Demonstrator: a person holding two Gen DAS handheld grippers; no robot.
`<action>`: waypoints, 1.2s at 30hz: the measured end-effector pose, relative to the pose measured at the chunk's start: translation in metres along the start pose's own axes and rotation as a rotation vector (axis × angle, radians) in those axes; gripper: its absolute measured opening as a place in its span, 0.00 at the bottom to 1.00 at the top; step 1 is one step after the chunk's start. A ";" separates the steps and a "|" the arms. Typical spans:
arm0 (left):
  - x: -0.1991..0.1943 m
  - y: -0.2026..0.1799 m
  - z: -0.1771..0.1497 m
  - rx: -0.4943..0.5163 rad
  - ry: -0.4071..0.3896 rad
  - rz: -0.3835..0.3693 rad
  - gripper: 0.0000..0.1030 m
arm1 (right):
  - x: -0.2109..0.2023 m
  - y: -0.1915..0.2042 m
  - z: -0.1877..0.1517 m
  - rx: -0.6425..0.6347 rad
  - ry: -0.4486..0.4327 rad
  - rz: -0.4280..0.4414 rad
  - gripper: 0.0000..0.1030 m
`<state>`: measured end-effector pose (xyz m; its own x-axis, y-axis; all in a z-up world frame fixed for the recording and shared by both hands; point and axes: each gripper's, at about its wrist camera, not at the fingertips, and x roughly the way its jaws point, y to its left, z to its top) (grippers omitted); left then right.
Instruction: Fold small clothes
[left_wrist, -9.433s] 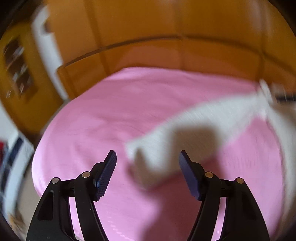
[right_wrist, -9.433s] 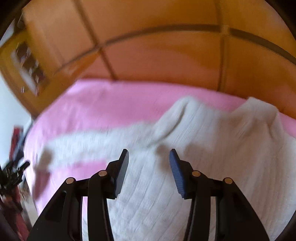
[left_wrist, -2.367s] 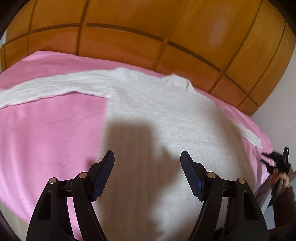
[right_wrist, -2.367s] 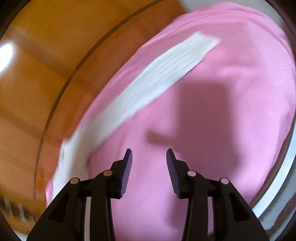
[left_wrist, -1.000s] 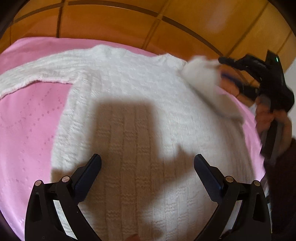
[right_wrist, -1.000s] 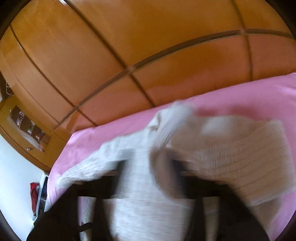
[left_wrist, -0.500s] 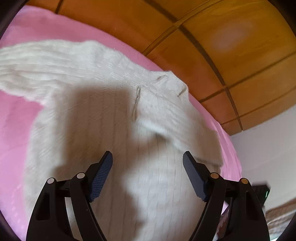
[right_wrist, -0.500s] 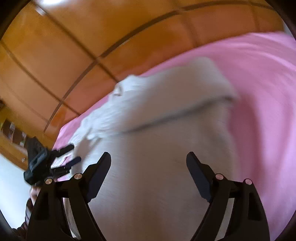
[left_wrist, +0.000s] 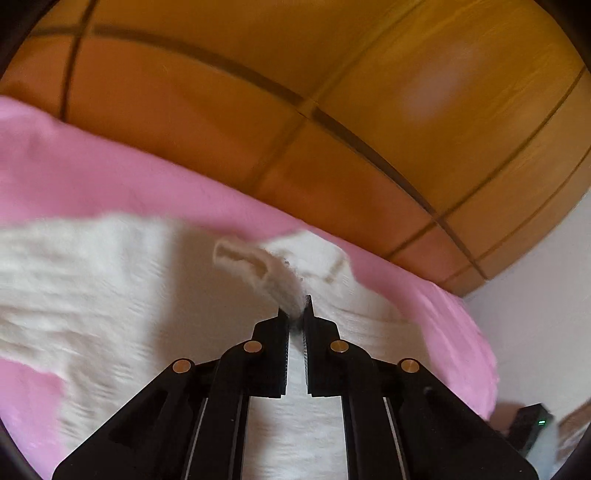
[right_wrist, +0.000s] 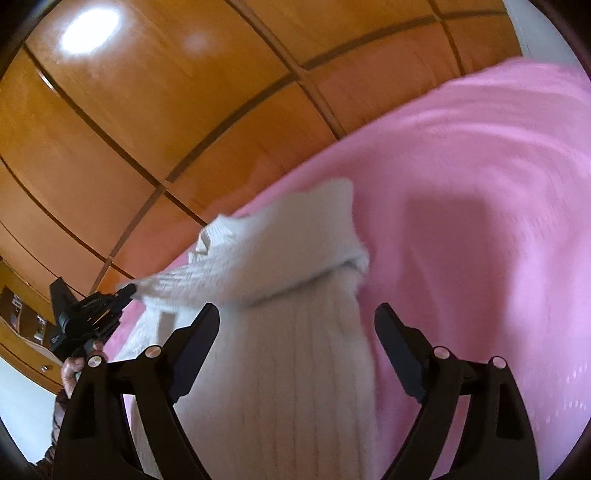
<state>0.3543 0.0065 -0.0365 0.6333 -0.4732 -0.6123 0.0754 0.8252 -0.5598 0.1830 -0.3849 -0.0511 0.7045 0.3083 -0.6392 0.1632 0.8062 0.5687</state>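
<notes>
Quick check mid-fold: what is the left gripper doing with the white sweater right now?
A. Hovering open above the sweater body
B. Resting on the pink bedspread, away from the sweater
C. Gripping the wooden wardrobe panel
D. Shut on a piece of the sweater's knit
D. In the left wrist view the left gripper has its jaws pinched together on a tuft of the white sweater; the right wrist view shows the same pinch.

The left tool (left_wrist: 296, 314), wide open a second ago, has closed on the white sweater's left sleeve (left_wrist: 273, 275) and lifted it; the right sleeve (right_wrist: 280, 243) now lies folded across the sweater's body.
</notes>
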 end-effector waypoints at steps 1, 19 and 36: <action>-0.001 0.005 0.001 0.005 -0.002 0.013 0.05 | 0.006 0.006 0.005 -0.018 0.001 0.010 0.83; 0.000 0.051 -0.059 0.043 0.019 0.270 0.66 | 0.137 0.064 -0.016 -0.403 0.092 -0.324 0.96; -0.156 0.191 -0.094 -0.407 -0.208 0.297 0.73 | 0.104 0.111 -0.113 -0.531 0.060 -0.293 0.98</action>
<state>0.1977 0.2088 -0.1006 0.7238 -0.1327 -0.6771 -0.4081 0.7090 -0.5752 0.1963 -0.2065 -0.1125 0.6396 0.0509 -0.7671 -0.0328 0.9987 0.0389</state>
